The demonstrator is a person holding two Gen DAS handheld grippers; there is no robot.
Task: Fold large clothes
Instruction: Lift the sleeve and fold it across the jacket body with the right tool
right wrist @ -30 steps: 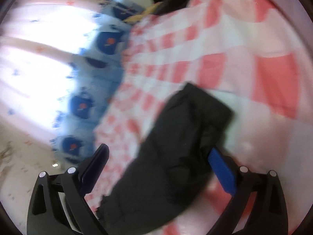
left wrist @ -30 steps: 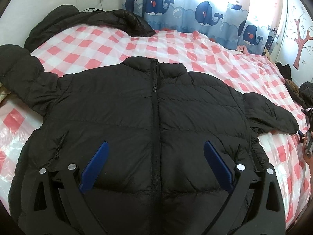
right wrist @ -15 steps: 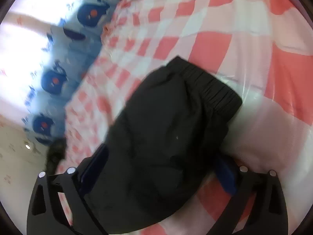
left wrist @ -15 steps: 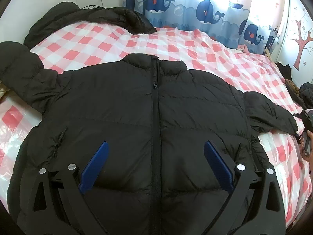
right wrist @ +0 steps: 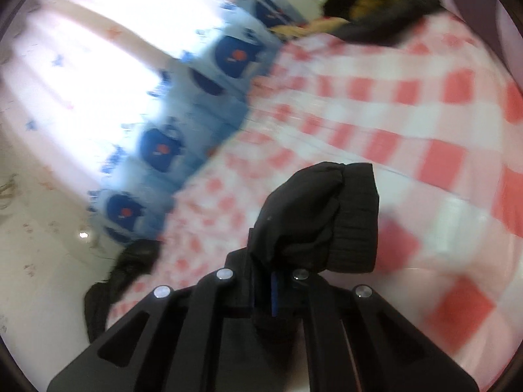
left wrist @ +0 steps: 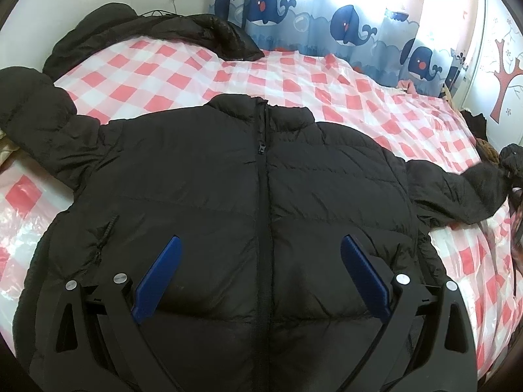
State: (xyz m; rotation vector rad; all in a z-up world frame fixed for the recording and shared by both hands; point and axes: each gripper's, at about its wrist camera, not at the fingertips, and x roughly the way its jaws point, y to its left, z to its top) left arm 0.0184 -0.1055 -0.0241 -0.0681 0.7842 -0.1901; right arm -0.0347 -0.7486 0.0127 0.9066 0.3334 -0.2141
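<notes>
Centre of left view, on checked bed (left wrist: 327, 104): black puffer jacket (left wrist: 209, 196), soft, bulky, light, slippery. Left claw (left wrist: 260, 281) wide above hem. Right claw (right wrist: 278, 294) clamped on ribbed cuff (right wrist: 354, 215): best hold.

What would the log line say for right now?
right gripper: shut on sleeve cuff, lifted | left gripper: open over jacket | bed
</notes>
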